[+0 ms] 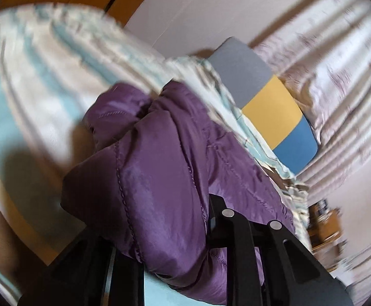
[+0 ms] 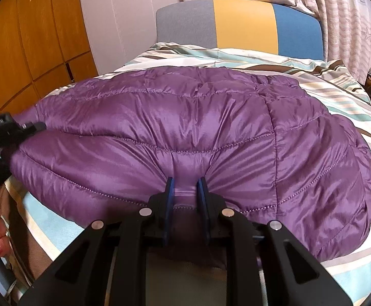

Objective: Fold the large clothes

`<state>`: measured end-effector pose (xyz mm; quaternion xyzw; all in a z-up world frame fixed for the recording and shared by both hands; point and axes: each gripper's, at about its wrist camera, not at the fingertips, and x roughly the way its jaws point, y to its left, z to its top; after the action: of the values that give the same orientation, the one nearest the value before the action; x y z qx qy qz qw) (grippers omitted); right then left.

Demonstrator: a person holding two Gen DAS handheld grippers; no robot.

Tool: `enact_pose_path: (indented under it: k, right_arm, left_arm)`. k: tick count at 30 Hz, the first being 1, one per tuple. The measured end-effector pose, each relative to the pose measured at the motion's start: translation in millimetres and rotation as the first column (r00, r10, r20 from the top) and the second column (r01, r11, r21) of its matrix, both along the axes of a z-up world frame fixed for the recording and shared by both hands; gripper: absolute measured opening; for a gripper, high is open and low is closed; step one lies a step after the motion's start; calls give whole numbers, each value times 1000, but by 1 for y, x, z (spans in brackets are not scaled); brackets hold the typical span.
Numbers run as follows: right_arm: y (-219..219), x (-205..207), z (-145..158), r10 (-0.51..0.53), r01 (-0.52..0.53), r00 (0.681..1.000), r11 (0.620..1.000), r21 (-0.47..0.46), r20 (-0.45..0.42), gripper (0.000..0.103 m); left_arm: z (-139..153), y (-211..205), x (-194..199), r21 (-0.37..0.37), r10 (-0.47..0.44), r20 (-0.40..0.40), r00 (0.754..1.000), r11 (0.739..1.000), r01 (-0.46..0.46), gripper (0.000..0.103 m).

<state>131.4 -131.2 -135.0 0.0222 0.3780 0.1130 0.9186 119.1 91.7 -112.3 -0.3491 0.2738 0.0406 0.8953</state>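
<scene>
Bedroom: striped bedspread [image 2: 236,58], grey-yellow-blue headboard [image 2: 244,23] at far end, wood wardrobe [image 2: 27,38] left. Purple quilted jacket [image 2: 185,127] spread across bed middle. My right claw [image 2: 185,191] low at near edge, level, fingers clamped on jacket hem. My left claw [image 1: 208,219] tilted, buried under bunched jacket fabric at left edge; grip state can't tell. Left-view blurred.
</scene>
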Motion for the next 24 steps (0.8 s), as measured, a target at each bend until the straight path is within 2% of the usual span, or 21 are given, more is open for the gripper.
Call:
enact_pose_path:
  k: [3,5,6,7,9,10,14,16,18,19,24]
  right_arm:
    - [-3,-1,1,-3,3,1000,1000,22,-3,19]
    - [-8,-1,2,-10,10,1000,999,53,-7,23]
    - [-13,-3,5,-20,20,1000,997,79,-6,27]
    - [-17,-7,8,-29,28,1000,995,95,4,44]
    - [-23,-16,16,-52,48,998,996,80,43,55]
    - [-28,-20,21,-64,60,996,996,68,62,54]
    - [-58,-29,32,-172,170,981,985,38,85,54]
    - [-82,-30,35,-240,236,968,970,57,80,54]
    - [-102,-32,37,-301,296,951,953,62,77,55]
    - [-112,-32,38,-333,329,940,943,59,73,55]
    - [-150,-39,44,-476,472,879,878,74,39,55]
  left_arm:
    - [22,-20,-2,142,-28,51,998,990,21,20]
    - [34,-34,-4,244,-56,74,996,969,36,21]
    - [41,-43,-4,304,-71,78,994,952,44,21]
    - [47,-50,-4,354,-85,84,993,934,50,21]
    - [55,-62,-3,428,-108,94,990,902,57,21]
    - [59,-69,-3,471,-121,97,988,880,62,21]
    - [67,-86,2,551,-148,109,983,832,64,21]
    - [69,-96,3,591,-164,116,980,804,65,21]
    - [71,-108,6,647,-179,112,977,760,65,21]
    - [71,-115,6,682,-189,104,976,728,69,21]
    - [73,-141,5,774,-249,91,964,627,89,21]
